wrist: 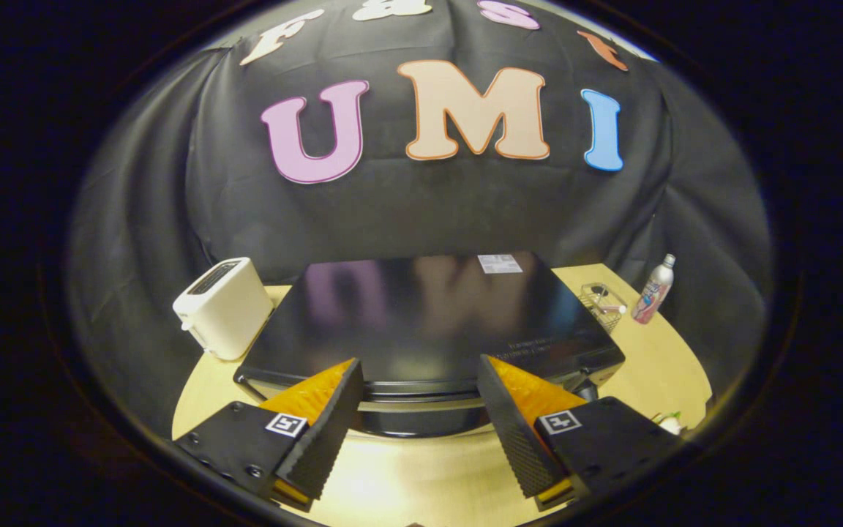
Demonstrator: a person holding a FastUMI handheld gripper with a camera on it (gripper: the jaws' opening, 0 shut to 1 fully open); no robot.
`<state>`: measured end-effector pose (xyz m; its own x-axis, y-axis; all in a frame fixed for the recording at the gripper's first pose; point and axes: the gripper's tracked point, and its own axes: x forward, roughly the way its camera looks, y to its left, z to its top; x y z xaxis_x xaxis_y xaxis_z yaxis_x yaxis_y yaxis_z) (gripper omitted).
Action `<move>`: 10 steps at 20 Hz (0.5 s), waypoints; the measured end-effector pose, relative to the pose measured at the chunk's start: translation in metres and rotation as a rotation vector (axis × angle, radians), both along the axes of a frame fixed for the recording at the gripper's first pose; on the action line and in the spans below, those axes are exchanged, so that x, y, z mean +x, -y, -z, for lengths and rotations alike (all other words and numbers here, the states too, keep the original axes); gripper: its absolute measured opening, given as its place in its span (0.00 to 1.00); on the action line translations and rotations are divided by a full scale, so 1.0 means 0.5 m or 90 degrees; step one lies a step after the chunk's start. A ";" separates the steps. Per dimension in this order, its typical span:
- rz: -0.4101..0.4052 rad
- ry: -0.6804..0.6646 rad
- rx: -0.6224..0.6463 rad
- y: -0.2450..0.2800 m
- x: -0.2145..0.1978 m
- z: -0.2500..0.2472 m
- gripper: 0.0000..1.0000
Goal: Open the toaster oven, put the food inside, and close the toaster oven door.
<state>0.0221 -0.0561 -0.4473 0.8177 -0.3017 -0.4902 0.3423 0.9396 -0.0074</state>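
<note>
Gripper [419, 410] spread wide, holding nothing | toaster oven [429, 322] at 12 o'clock, just beyond the fingertips, top seen from above | white toaster [222, 306] at 10 o'clock on desk [407, 483]

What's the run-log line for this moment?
gripper: open, holding nothing | toaster oven: just ahead of fingers, door closed | door handle: between fingertips, ungripped | food: not loaded

Toaster oven [429, 322] front and door hidden below its top.
</note>
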 end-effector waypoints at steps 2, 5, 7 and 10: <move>0.011 -0.003 0.006 0.004 -0.018 0.005 0.99; 0.011 -0.004 0.020 -0.007 -0.048 0.014 1.00; 0.011 -0.005 0.022 -0.011 -0.070 0.016 1.00; 0.014 -0.014 0.039 -0.022 -0.120 0.029 1.00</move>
